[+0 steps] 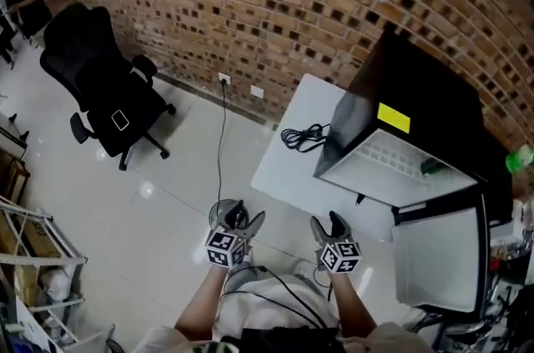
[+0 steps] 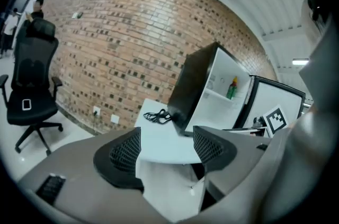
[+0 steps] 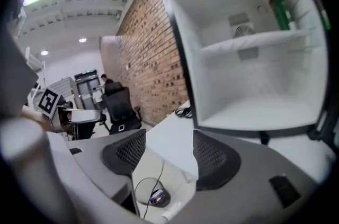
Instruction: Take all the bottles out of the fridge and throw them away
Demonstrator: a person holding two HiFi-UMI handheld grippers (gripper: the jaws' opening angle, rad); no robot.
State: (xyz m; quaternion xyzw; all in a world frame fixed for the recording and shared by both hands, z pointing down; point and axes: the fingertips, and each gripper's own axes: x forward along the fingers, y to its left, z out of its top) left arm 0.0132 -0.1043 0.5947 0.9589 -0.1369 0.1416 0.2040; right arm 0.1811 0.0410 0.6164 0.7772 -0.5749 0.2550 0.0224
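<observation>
A small black fridge (image 1: pixel 417 93) stands open on a white table (image 1: pixel 292 168). One green bottle (image 1: pixel 432 168) stands on its upper shelf; it also shows in the left gripper view (image 2: pixel 231 88) and, with a yellow-orange cap, in the right gripper view (image 3: pixel 277 8). My left gripper (image 1: pixel 242 219) and right gripper (image 1: pixel 327 224) hover side by side short of the table's near edge, well away from the fridge. The left gripper (image 2: pixel 167 151) is open and empty. The right gripper (image 3: pixel 168 157) is open too, with nothing between its pads.
The fridge door (image 1: pixel 438 255) hangs open at the right. A coiled black cable (image 1: pixel 304 134) lies on the table beside the fridge. A round bin (image 1: pixel 222 214) sits on the floor under the left gripper, something small inside it (image 3: pixel 152 196). A black office chair (image 1: pixel 104 93) stands left.
</observation>
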